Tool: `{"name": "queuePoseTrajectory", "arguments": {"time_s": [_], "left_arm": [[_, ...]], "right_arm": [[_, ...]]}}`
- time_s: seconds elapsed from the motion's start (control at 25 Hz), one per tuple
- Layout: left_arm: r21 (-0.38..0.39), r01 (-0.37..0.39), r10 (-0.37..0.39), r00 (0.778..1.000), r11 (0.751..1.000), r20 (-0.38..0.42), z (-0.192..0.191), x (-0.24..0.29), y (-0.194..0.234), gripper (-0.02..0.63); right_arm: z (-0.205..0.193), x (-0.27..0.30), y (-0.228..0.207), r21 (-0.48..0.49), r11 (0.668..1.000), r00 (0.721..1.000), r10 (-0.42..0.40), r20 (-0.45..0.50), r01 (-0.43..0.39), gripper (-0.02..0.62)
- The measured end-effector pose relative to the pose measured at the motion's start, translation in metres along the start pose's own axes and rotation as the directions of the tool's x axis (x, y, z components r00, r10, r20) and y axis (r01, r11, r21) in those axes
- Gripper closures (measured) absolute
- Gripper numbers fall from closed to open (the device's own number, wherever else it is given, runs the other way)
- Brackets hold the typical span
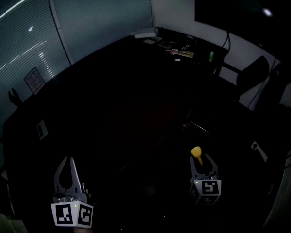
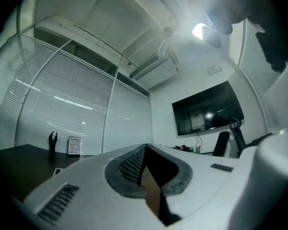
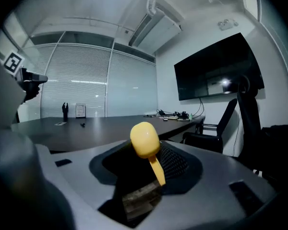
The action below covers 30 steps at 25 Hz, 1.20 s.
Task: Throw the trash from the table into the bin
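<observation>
Probably an office meeting room: long table (image 3: 110,128), wall screen (image 3: 216,68), swivel chair (image 3: 229,116).

**Room:** dim meeting room.

**Furniture:**
- Long dark table (image 1: 111,106) with a glossy top.
- Black office chair (image 1: 254,72) near the table's far corner.

**Walls:**
- One side is glass panels behind closed slatted blinds (image 1: 24,38) (streaks of light reflect on them).
- The adjoining white wall (image 1: 172,4) carries a black screen (image 3: 216,75) with cables hanging below it.

**Ceiling:**
- White, with an air-conditioning unit (image 2: 156,73).
- One glaring lamp (image 2: 199,31).

**Ornaments:** a framed sheet (image 1: 33,80) and a dark hand-shaped figure (image 1: 13,97) stand beside the blinds.

**Floor:** too dark to tell.
</observation>
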<state>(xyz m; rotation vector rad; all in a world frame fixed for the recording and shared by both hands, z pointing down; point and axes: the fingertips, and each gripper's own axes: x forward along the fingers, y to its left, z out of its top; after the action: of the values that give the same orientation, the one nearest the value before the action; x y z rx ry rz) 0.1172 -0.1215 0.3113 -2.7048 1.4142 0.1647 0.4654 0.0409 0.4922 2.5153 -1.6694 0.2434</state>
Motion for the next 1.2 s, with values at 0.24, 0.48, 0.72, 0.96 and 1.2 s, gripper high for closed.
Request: {"name": "queuePoseTrajectory", "arguments": {"time_s": [0.24,0.48,0.72,0.96,1.2], "left_arm": [[-0.004,-0.006,0.006,0.999,1.000,-0.038,-0.031,0.002,-0.011,0.607],[0.008,-0.001,0.001,0.999,1.000,-0.053,-0.040,0.003,-0.017,0.607],[-0.009,0.003,-0.003,0.999,1.000,-0.049,-0.042,0.004,-0.017,0.607],[0.039,-0.013,0.015,0.998,0.999,-0.068,-0.043,0.006,-0.016,0.607],[-0.007,-0.016,0.016,0.999,1.000,-0.033,-0.037,0.004,-0.011,0.607]], "right_arm": [[-0.097,0.010,-0.017,0.064,0.998,0.990,0.001,-0.144,0.009,0.407],[-0.173,0.012,-0.024,0.194,0.981,0.961,0.043,-0.273,0.011,0.407],[-0.159,0.010,-0.029,0.147,0.989,0.968,0.004,-0.251,0.034,0.407],[-0.124,0.015,-0.024,0.097,0.995,0.982,0.019,-0.187,-0.001,0.408],[-0.117,0.020,-0.025,0.079,0.997,0.984,0.016,-0.178,-0.002,0.408]]}}
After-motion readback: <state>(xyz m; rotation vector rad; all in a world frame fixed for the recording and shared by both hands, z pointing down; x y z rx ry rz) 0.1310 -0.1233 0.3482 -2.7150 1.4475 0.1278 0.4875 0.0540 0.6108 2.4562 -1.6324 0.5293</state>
